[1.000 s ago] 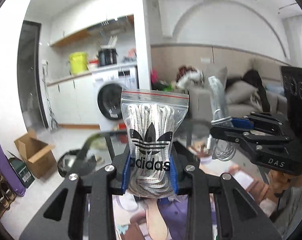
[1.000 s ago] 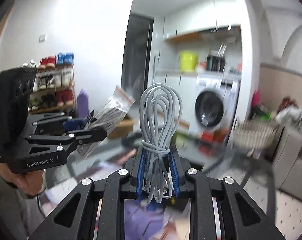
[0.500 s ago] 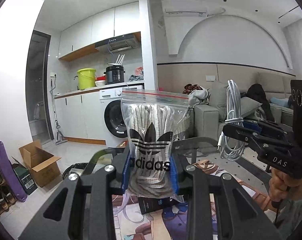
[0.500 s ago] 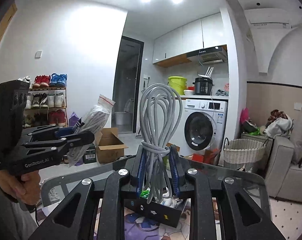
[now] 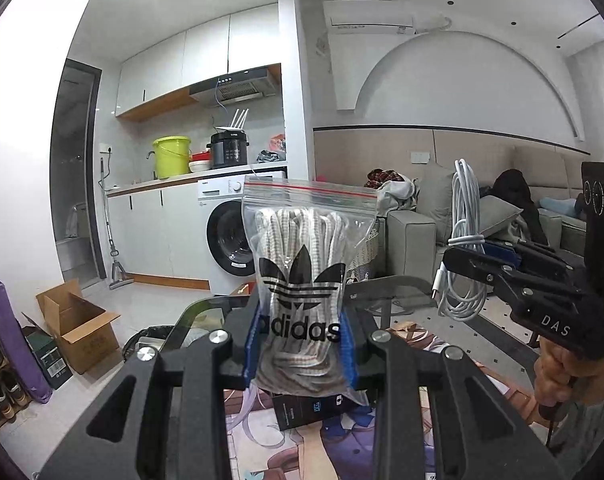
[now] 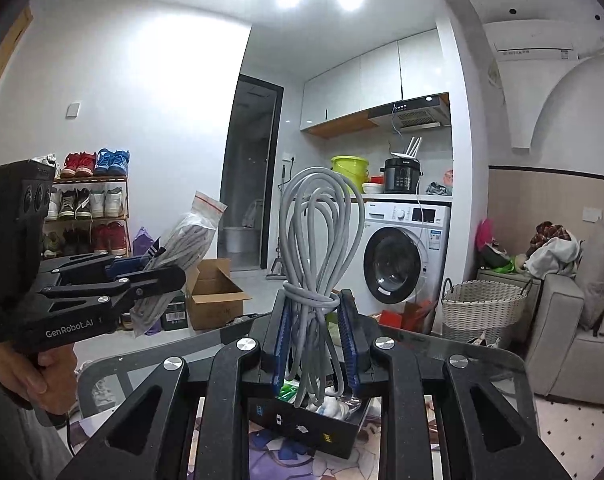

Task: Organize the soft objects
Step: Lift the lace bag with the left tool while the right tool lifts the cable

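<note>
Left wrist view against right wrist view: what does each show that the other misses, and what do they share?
Only the left wrist view shows the black Adidas logo on the clear zip bag of white laces, gripped upright between the left gripper fingers, and the dark clothes on the grey sofa.

Only the right wrist view shows the shoe rack, the woven wicker basket, and the open black box under the right gripper.

Both show the coiled grey cable, the white washing machine and the yellow-green bucket.
</note>
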